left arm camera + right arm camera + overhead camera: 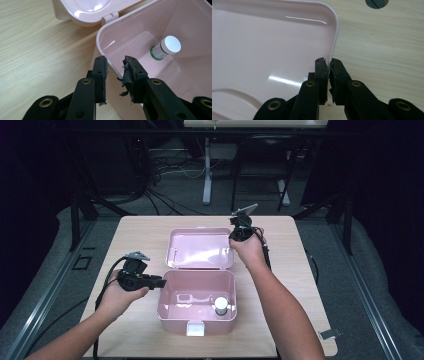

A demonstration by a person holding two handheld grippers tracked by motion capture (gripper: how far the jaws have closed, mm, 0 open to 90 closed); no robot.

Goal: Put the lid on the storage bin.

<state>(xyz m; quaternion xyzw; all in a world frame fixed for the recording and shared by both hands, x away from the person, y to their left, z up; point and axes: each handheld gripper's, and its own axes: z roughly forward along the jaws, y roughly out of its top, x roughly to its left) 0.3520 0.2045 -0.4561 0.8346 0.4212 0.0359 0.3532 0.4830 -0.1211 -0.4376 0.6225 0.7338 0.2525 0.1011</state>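
A pink box [172, 296] stands open on the wooden table, its lid [200, 247] folded flat behind it. Inside, at the right, stands a small bottle with a white cap [220, 305] [166, 47]. My left gripper [161, 282] [115, 61] comes in from the left. Its jaws sit either side of the box's left wall [110, 67] and are shut on it. At the lid's right edge [333, 47] my right gripper [234, 237] [328, 61] is shut, the thin rim pinched between its pads.
A white latch [195, 329] hangs on the box's front wall. A small metal piece [330, 333] lies near the table's front right corner. The table [140, 232] has bare wood left of and behind the lid. A dark round spot [375, 3] marks the wood beyond the lid.
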